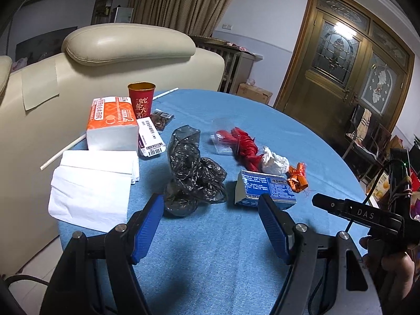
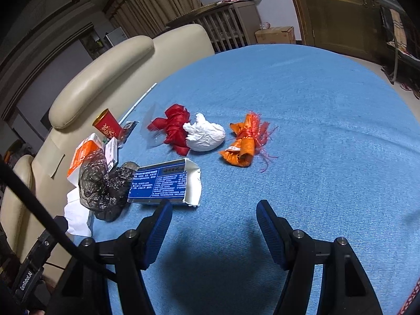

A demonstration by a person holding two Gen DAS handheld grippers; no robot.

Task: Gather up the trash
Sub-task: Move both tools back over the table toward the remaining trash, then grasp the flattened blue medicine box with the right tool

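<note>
A red paper cup [image 1: 141, 99] stands upright near the far left edge of the blue-clothed desk [image 1: 210, 249]; its gold-lined inside shows no contents from here. Beside it lies an orange-and-white pack of tissues [image 1: 111, 123] with loose white tissues [image 1: 92, 186] in front. The trash lies spread across the desk: a crumpled black plastic bag [image 1: 194, 173], a torn blue carton [image 1: 267, 186] with its open end showing white, a red bag [image 2: 174, 128], a white paper wad [image 2: 206, 135] touching it, and an orange net bundle [image 2: 244, 141] just beside.

The left wrist view alone shows a barcoded slip [image 1: 151, 140] and the glass-panelled wooden door [image 1: 344, 60]; the right view shows the bundle whole.

Both left tongs [image 1: 210, 225] and right tongs [image 2: 214, 225] hang released, nothing between them. A cream leather armchair [image 1: 105, 52] stands behind the desk.
</note>
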